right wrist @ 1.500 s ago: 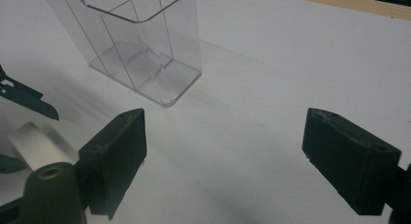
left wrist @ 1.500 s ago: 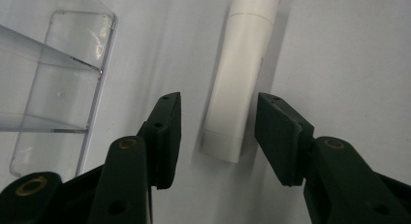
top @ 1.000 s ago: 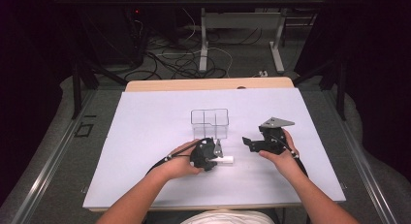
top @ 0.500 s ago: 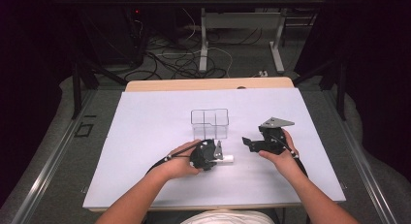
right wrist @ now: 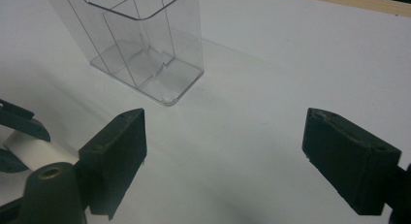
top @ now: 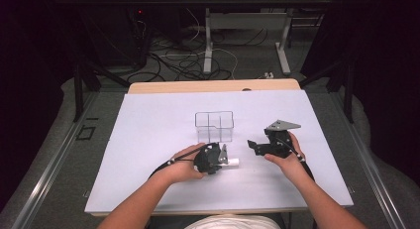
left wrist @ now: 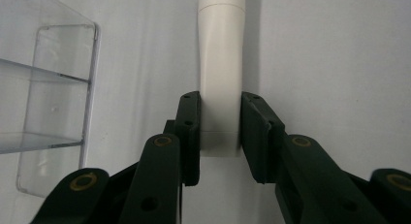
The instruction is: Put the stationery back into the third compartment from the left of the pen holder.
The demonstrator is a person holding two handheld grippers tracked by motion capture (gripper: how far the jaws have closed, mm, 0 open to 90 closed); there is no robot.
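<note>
Near the tabletop's front edge: left gripper [left wrist: 220, 132] clamped on white tube [left wrist: 221, 73].
Tube's long axis runs along your jaws, lying flat; clear divided organizer [top: 214, 126] stands just behind it. Right gripper [right wrist: 225, 158] gapes empty, farther away.

A: What stands in the way on the white table sheet [top: 148, 154]?

B: Mainly the clear plastic box with inner dividers [top: 214, 126], upright near the middle. Seen from above, it sits at twelve o'clock from the left gripper [top: 221, 157], just beside it, so there is little room to pass between them.

A: And toward three o'clock?

B: The white plastic tube [left wrist: 220, 73] lies flat there, its near end clamped between the left gripper's closing jaws, its far end toward the right gripper [top: 253, 146]. A bare strip of sheet separates the two.

A: Room elsewhere?

B: From the box, nine o'clock and twelve o'clock are open sheet. The right gripper's jaws stand wide with bare sheet between them.
</note>
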